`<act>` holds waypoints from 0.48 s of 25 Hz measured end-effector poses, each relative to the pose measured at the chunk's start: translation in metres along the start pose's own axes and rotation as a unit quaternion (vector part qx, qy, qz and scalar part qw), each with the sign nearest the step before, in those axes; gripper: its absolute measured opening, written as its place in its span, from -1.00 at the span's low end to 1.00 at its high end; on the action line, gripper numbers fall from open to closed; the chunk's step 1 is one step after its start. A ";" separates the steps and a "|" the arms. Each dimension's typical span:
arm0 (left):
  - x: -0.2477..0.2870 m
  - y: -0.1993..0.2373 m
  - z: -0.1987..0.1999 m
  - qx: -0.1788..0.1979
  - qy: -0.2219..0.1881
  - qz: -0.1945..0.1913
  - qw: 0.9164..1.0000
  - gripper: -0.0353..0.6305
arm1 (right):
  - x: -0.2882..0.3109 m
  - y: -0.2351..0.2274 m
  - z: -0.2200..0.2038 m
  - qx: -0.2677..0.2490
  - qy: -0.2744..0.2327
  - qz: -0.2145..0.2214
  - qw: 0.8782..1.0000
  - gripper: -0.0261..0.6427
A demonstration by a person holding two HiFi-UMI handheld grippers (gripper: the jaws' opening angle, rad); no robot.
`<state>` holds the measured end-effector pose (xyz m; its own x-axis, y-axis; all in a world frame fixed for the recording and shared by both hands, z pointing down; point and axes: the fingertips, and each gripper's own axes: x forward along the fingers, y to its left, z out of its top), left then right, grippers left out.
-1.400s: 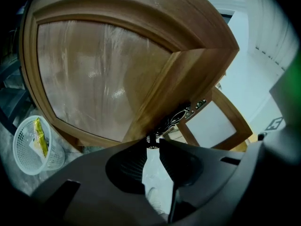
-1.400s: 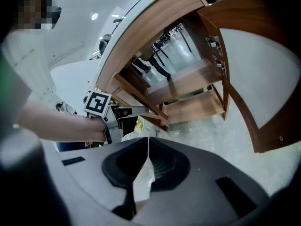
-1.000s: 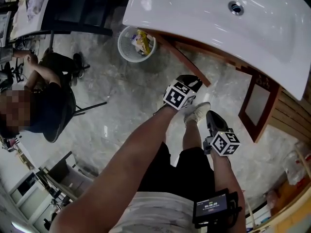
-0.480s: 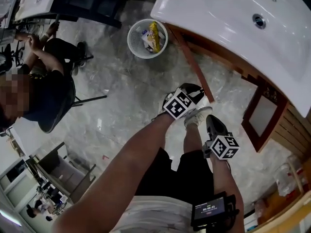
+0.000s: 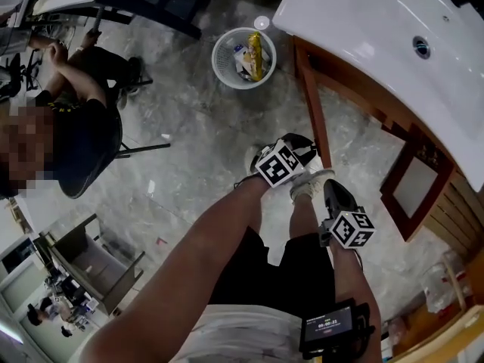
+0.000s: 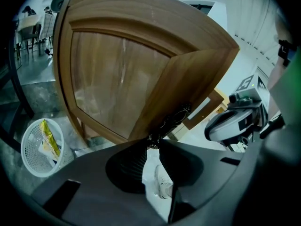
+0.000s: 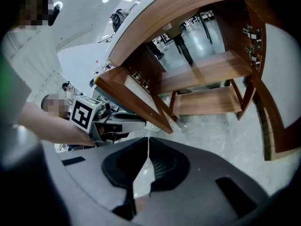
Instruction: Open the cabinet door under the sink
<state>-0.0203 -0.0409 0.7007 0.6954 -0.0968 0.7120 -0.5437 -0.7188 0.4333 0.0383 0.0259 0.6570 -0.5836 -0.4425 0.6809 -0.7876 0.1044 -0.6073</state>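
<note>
Sink counter (image 5: 363,21) and cabinet have slid toward the right of the head view since a second ago, and both doors look already open.
Left gripper (image 5: 296,144), jaws slightly apart with nothing between them, is nearest the left door (image 5: 311,104), which juts out edge-on with its long edge running toward the counter. Right gripper (image 5: 334,195), jaws together and empty, sits near the right door (image 5: 412,191), which is swung wide. Bare floor lies between the doors. A waste basket (image 5: 243,57) stands beyond the left door, well apart.

shorts (image 5: 296,267): black | shirt (image 5: 242,337): pale | shoes (image 5: 310,181): white | left gripper (image 6: 153,144), right gripper (image 7: 147,142): dark grey
</note>
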 end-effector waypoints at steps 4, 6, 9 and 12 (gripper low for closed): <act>-0.019 0.010 -0.021 -0.002 0.011 0.000 1.000 -0.64 | 0.010 0.014 -0.006 -0.002 0.006 0.000 1.000 -0.86; -0.030 0.017 -0.030 -0.011 0.014 0.005 1.000 -0.65 | 0.015 0.020 -0.008 -0.004 0.009 0.002 1.000 -0.86; -0.050 0.031 -0.046 -0.034 0.008 0.018 0.999 -0.69 | 0.025 0.033 -0.010 -0.009 0.014 0.005 1.000 -0.86; -0.069 0.050 -0.061 -0.047 0.004 0.027 0.999 -0.72 | 0.036 0.046 -0.011 -0.016 0.021 0.007 1.000 -0.86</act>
<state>-0.1243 -0.0279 0.7065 0.6604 -0.1283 0.7398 -0.6224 -0.6448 0.4438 -0.0217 0.0249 0.6580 -0.6025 -0.4037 0.6885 -0.7843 0.1397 -0.6044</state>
